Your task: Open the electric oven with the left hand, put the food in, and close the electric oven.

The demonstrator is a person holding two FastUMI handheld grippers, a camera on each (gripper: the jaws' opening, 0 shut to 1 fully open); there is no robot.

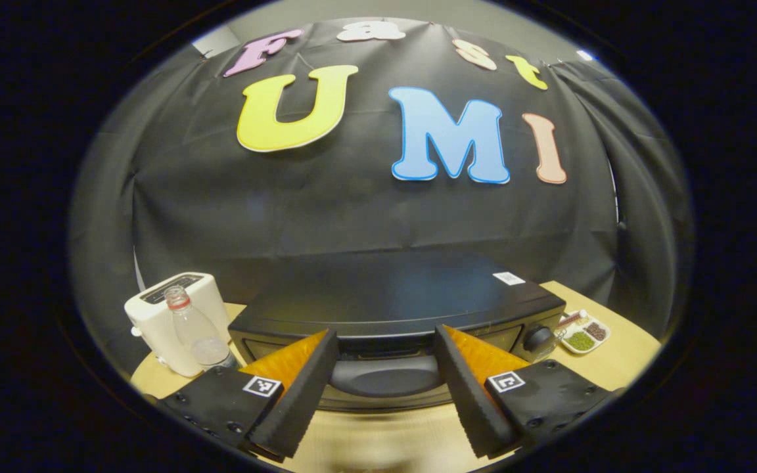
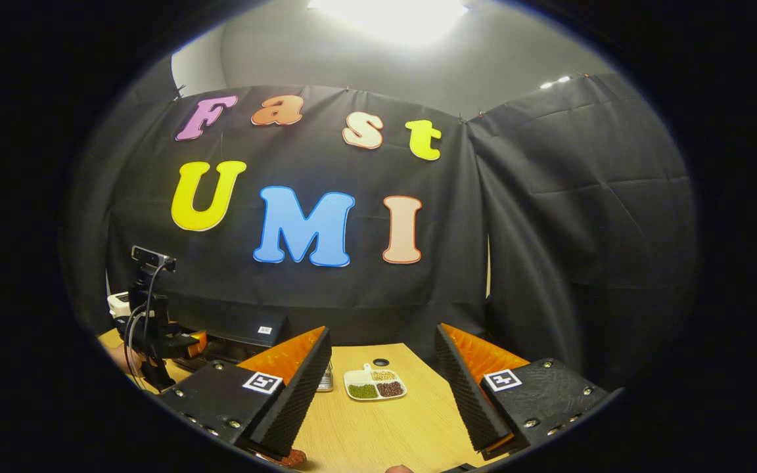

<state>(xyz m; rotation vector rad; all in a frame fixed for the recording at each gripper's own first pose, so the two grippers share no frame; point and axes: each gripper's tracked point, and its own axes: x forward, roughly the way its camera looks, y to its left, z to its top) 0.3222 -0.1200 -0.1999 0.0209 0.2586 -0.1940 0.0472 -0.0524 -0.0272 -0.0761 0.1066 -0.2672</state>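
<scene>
A black electric oven (image 1: 391, 289) sits on the wooden table straight ahead in the left gripper view, its door shut. The door's curved handle (image 1: 385, 380) lies just beyond and between the fingers of my left gripper (image 1: 385, 334), which stands open and holds nothing. In the right gripper view the oven (image 2: 247, 328) is at the far left, with the left gripper (image 2: 158, 341) and a hand in front of it. My right gripper (image 2: 382, 330) hangs open over the table. A reddish-brown lump (image 2: 292, 457) peeks out under its left finger; I cannot tell what it is.
A white toaster (image 1: 165, 315) and a clear plastic bottle (image 1: 196, 332) stand left of the oven. A small divided dish of beans (image 1: 585, 335) (image 2: 375, 384) lies to the oven's right, by its knob (image 1: 538, 338). Black cloth walls close the back and right.
</scene>
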